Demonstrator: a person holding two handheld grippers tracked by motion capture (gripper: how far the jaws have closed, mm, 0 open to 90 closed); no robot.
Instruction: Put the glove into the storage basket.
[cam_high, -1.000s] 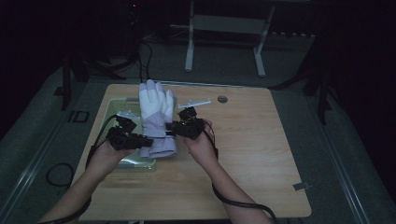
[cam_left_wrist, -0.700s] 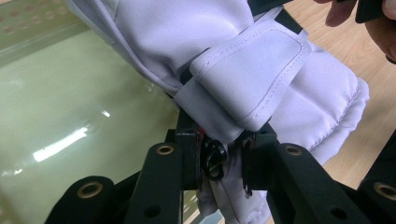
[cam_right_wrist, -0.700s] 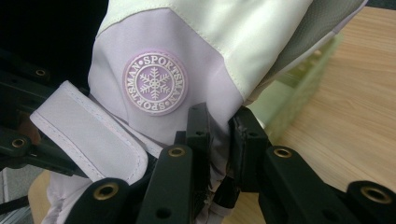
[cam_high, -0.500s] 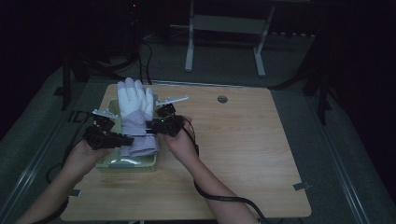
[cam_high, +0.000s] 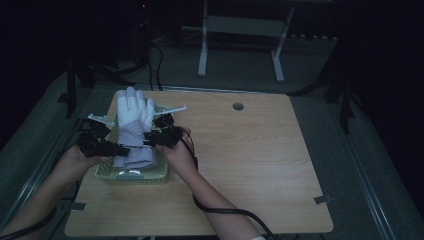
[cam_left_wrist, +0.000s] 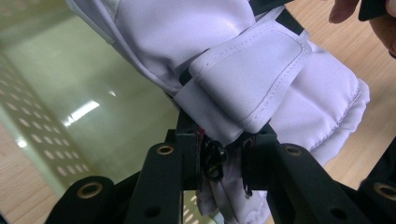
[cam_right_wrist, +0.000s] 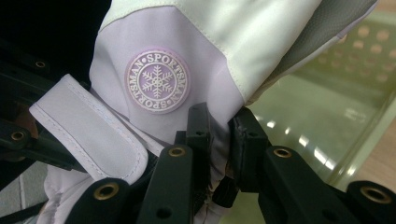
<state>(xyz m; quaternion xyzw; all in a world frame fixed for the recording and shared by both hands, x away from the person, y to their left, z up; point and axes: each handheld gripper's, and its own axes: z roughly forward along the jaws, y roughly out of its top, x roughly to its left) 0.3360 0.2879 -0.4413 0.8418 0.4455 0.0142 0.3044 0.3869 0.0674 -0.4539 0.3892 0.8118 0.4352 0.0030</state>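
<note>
A pale wooden table (cam_high: 260, 165) fills the floor ahead, with a shallow pale-green perforated plastic basket (cam_high: 131, 174) at its near left corner. A white and lilac padded winter glove (cam_high: 134, 125) hangs over the basket, long axis running near to far, fingers pointing away. The left gripper (cam_high: 118, 148) and right gripper (cam_high: 148, 141) each clamp the cuff from opposite sides, equally close. Whether the cuff touches the basket floor is hard to tell.
</note>
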